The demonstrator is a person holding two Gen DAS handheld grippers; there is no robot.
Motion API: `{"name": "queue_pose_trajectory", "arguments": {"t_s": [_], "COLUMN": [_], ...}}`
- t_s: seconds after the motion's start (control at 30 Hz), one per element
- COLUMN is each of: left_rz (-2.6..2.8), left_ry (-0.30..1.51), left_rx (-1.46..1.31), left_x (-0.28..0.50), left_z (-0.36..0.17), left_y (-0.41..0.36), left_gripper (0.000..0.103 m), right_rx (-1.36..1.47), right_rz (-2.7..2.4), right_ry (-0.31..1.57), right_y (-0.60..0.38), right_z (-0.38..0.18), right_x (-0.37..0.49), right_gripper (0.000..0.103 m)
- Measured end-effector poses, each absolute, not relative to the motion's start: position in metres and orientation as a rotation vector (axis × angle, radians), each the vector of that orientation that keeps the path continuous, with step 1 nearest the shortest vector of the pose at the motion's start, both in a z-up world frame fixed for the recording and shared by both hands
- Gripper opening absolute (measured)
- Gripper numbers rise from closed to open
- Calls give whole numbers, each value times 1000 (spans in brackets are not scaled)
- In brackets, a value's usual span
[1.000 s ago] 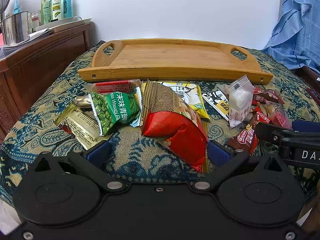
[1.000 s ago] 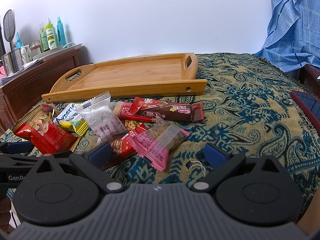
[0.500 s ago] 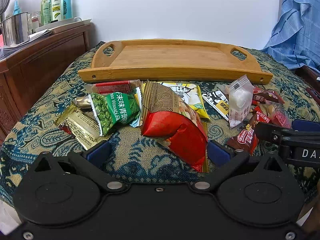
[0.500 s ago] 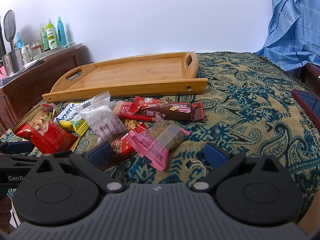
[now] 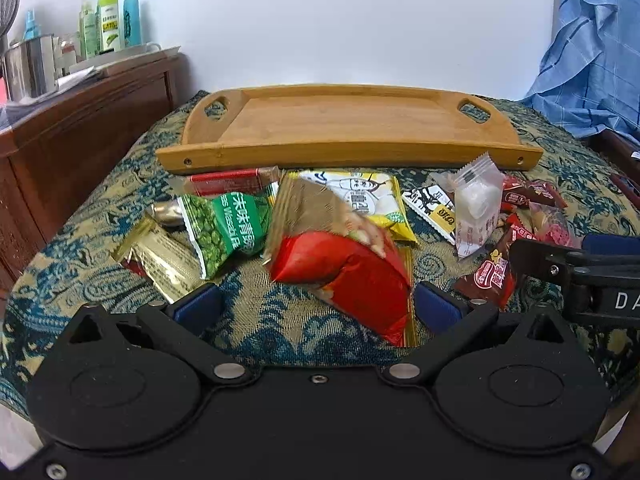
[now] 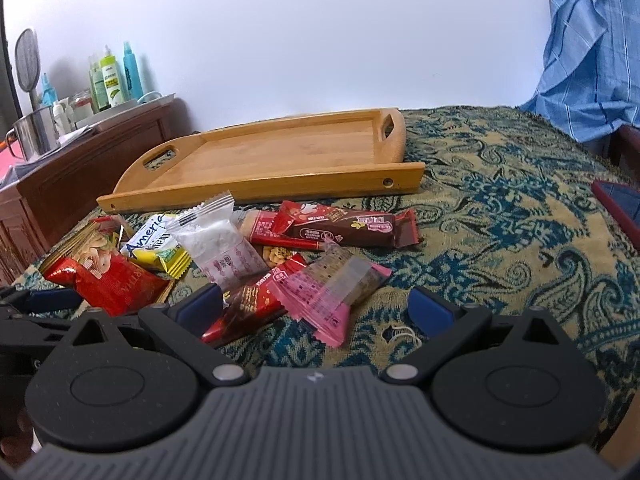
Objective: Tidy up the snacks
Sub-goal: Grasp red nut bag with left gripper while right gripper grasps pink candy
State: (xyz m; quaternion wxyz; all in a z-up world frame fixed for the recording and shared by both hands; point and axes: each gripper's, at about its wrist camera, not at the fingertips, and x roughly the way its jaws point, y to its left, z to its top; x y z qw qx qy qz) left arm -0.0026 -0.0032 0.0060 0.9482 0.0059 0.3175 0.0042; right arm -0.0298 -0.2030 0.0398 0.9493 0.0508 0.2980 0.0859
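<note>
Only the left wrist view shows the green pea packet (image 5: 224, 228) and gold wrapper (image 5: 160, 258) toward the patterned cloth's (image 6: 500, 240) left edge, while the right wrist view alone shows the brown bar (image 6: 352, 228) and pink packet (image 6: 332, 292) lying before the bare wooden tray (image 5: 340, 128) at the far edge. Both the left gripper (image 5: 318, 306) and right gripper (image 6: 316, 306) gape wide and hold nothing, the red bag (image 5: 348, 276) standing between the left one's blue fingers (image 5: 436, 306). Compared with a second ago, that bag looks blurred and slightly shifted; everything else lies unchanged.
</note>
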Motion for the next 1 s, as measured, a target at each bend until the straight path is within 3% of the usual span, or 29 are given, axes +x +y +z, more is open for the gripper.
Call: {"name": "queue_pose_trajectory", "arguments": {"t_s": [0.33,0.4,0.47,0.53,0.7,0.83,1.0], "left_rz": [7,2,1,-13,-10,-7,-6], "left_ry": [504,513,528,535,511,509,517], "left_rx": [85,76,70,62,72,81,85], "left_x": [-18,-17,-16,-18,-21,-20,-17], "left_z": [21,21,21,19,20,21,20], "left_y": [-8,-5,-3,-1,-2,-4,-6], "left_gripper": [100,95,82,79,78,78,77], "right_rx": [-45,-46,-59,-86,-69,121,-8], "right_rz": [77,77,81,68,56,69,34], "right_ry": [534,544,573,588,609,678,688], "right_y": [-208,-210,-208,-203,-203,-228,-213], "right_z": [53,54,51,47,42,37,31], "right_x": [-38,-36,-32,-29,-21,-14,-14], "right_gripper": [103,103,103,103,103,103,103]}}
